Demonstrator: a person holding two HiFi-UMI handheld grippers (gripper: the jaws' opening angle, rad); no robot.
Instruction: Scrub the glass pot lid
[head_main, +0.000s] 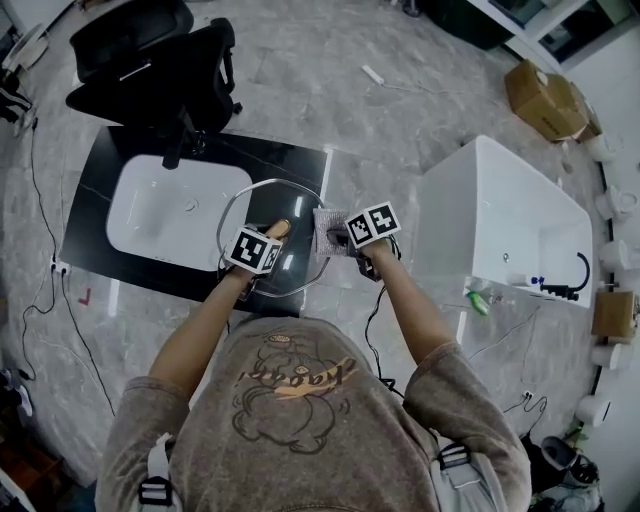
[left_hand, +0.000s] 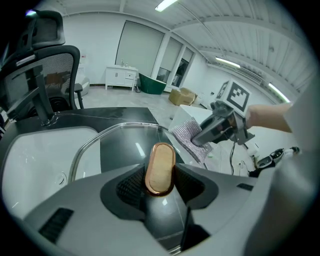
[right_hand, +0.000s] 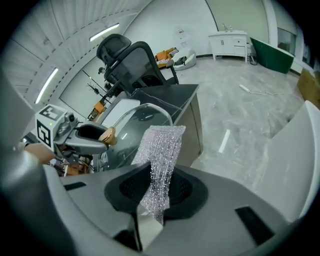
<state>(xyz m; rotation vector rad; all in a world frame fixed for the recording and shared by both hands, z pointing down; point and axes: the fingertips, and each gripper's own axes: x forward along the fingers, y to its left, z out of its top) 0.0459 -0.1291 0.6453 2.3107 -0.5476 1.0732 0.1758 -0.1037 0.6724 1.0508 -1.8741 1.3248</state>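
Note:
The glass pot lid (head_main: 262, 203) is held over the right part of the black counter (head_main: 100, 170), just right of the white sink (head_main: 165, 215). My left gripper (head_main: 277, 233) is shut on the lid's copper-brown handle (left_hand: 160, 169), with the glass (left_hand: 125, 145) spreading out beyond the jaws. My right gripper (head_main: 338, 233) is shut on a silver mesh scrub cloth (right_hand: 160, 152). The cloth (head_main: 328, 228) hangs at the lid's right rim; whether it touches the glass I cannot tell. The right gripper view shows the left gripper (right_hand: 97, 134) and the lid (right_hand: 142, 122) to the left.
A black faucet (head_main: 185, 135) stands behind the sink. Behind the counter is a black office chair (head_main: 150, 60). A white bathtub (head_main: 500, 220) stands on the grey floor to the right, and a cardboard box (head_main: 545, 100) lies beyond it. Cables trail along the floor.

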